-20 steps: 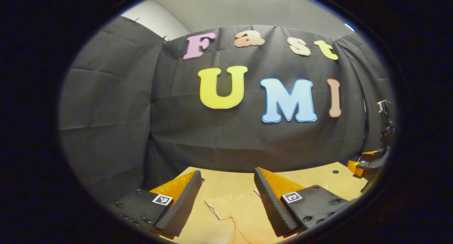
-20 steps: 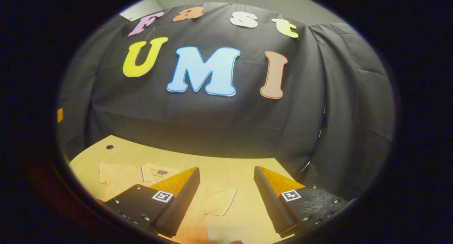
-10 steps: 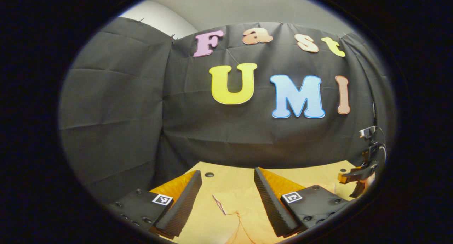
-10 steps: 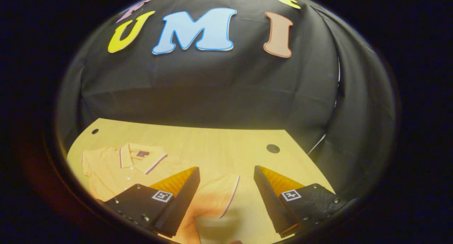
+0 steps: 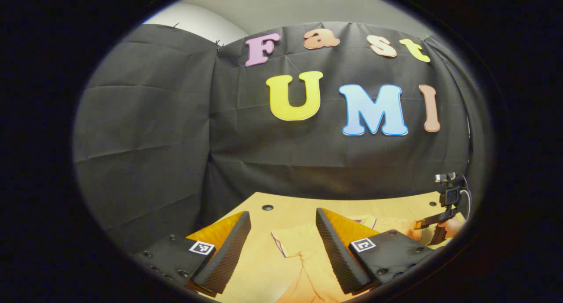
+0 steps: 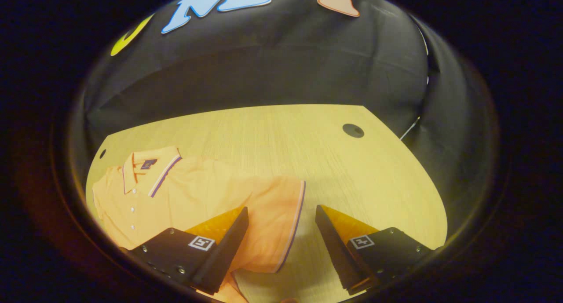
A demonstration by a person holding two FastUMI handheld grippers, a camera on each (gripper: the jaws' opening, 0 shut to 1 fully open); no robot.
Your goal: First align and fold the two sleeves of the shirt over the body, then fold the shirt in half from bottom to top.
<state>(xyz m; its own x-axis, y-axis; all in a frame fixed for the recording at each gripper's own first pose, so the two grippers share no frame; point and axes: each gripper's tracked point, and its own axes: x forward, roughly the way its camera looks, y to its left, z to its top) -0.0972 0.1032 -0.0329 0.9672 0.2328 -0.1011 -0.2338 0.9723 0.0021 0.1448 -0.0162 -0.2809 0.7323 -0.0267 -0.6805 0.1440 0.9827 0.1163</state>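
An orange polo shirt [image 6: 193, 197] lies flat on the wooden table [image 6: 308, 140], collar toward the far left. Its short sleeve [image 6: 277, 219] with a striped cuff spreads out toward the right. My right gripper [image 6: 281, 246] hovers open above that sleeve, the cuff edge between its fingers. In the left gripper view, the shirt's other sleeve [image 5: 294, 246] lies below my left gripper [image 5: 281, 250], which is open and holds nothing. The right gripper [image 5: 429, 226] and the hand holding it show at the far right of that view.
Round cable holes [image 6: 353, 130] sit near the table's far corners, another one [image 5: 267, 207] by the back edge. Black cloth walls close in the table at the back and sides. Bare wood stretches to the right of the shirt.
The right gripper has tipped down and moved in over the sleeve, which now looms larger. The left gripper view has shifted slightly, showing more table and sleeve.
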